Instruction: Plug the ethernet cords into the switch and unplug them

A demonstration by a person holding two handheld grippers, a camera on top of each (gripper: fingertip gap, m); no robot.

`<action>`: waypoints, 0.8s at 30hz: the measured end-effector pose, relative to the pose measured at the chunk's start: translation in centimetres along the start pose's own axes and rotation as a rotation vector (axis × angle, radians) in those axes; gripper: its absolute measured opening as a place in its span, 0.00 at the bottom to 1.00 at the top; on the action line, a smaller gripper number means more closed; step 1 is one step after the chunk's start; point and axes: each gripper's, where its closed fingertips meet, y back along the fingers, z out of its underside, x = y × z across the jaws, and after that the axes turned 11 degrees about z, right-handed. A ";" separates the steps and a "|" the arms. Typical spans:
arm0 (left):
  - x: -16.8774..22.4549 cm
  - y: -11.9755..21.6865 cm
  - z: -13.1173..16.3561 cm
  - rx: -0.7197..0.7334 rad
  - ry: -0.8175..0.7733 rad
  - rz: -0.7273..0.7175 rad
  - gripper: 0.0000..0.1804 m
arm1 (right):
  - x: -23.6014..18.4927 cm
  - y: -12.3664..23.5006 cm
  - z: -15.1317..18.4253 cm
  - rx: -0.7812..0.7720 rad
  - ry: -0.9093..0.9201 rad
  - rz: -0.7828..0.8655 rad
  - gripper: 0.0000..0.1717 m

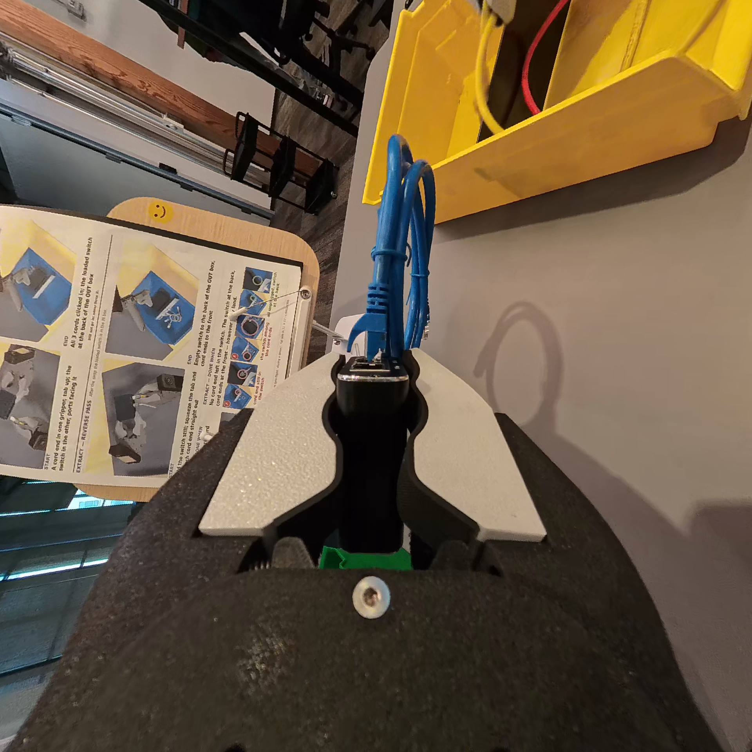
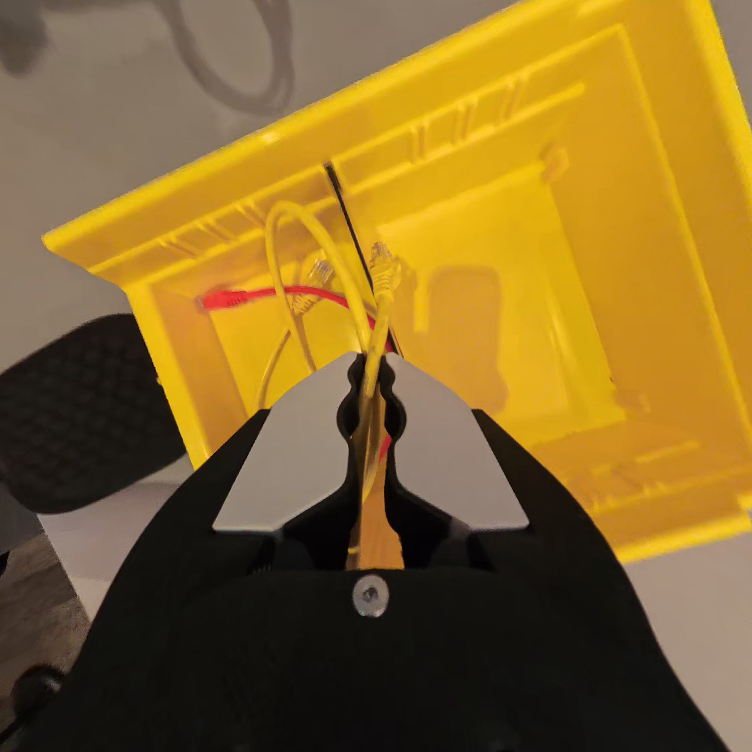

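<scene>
In the left wrist view my left gripper (image 1: 372,360) is shut on the black switch (image 1: 371,427), ports facing away from me. A bundled blue ethernet cord (image 1: 401,244) stands up from the switch with its plug (image 1: 372,325) in a port. In the right wrist view my right gripper (image 2: 371,358) is shut on a yellow ethernet cord (image 2: 376,337), above the yellow bin (image 2: 569,285). The cord's plug (image 2: 382,264) sticks out beyond the fingertips. A red cord (image 2: 264,295) and the yellow cord's other plug (image 2: 313,285) lie in the bin.
The yellow bin (image 1: 569,134) also shows in the left wrist view at upper right, with yellow and red cords inside. An instruction sheet on a wooden board (image 1: 142,346) stands at the left. The grey table (image 1: 590,325) spreads to the right. A black mesh chair (image 2: 81,407) sits at the left. Left tips to right tips: about 30 centimeters.
</scene>
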 end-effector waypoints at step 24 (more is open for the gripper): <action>0.9 -1.3 -0.1 -0.018 -0.015 0.033 0.14 | -5.0 -1.6 0.0 -0.032 0.187 -0.105 0.06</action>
